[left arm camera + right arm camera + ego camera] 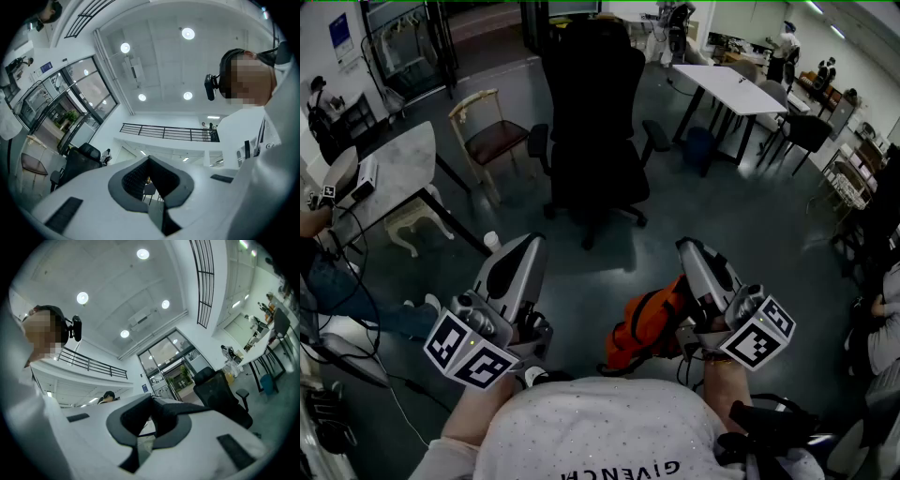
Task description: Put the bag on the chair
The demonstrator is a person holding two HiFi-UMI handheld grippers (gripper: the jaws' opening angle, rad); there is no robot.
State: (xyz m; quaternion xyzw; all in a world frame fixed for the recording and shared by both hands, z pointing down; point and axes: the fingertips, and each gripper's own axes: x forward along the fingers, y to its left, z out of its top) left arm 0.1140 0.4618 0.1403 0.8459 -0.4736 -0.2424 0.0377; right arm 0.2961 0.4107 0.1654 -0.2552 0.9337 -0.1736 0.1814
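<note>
Shirt front [609, 427] lowest in frame. Orange bag [645, 326] hung just beside right gripper [686, 247], well short of black office chair [592, 141] ahead; its hold unclear. Wooden chair [487, 139] left of that, white table [722, 80] far right. Left gripper [534, 240] and right both tilted upward, jaws pressed together, nothing seen between.

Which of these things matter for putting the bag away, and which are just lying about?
For the job: orange bag; black office chair, the likely target straight ahead.
Lying about: wooden chair; marble table; white table; paper cup.
</note>
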